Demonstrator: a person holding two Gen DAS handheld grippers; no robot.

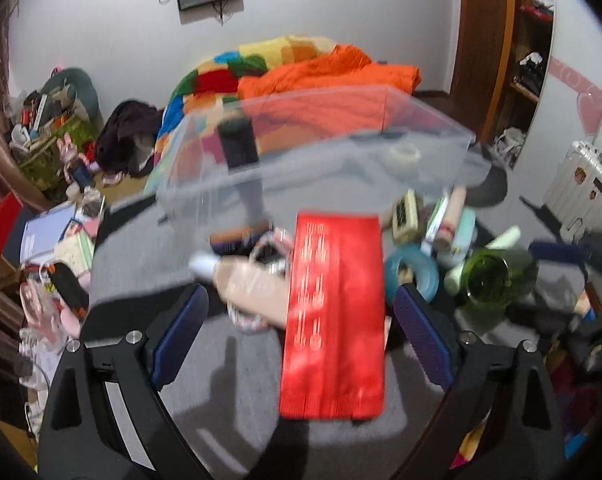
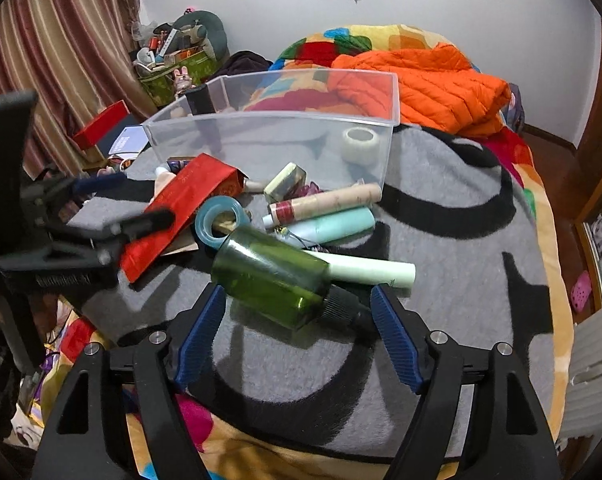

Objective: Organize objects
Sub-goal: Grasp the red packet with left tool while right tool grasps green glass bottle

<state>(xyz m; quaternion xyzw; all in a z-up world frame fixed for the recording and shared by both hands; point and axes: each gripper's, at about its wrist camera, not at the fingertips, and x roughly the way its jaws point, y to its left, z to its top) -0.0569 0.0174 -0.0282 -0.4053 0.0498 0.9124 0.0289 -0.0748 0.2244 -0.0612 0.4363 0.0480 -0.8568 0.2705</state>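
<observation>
Left gripper (image 1: 301, 320) jaws wide, straddling red packet (image 1: 335, 312); right gripper (image 2: 297, 328) jaws spread around green bottle (image 2: 271, 274), likely lining up grasps toward clear bin (image 2: 277, 136).

**Plastic, glass, paper and fleece**

The bin (image 2: 269, 136) is clear, glossy plastic. The green bottle (image 2: 273, 276) looks like shiny, translucent glass or plastic, with a ribbed matt black cap. The red packet (image 1: 335, 312) looks like smooth paper with gold print. The grey blanket (image 2: 441, 280) is fuzzy cloth. The gripper pads (image 2: 395, 340) are ribbed blue.
</observation>
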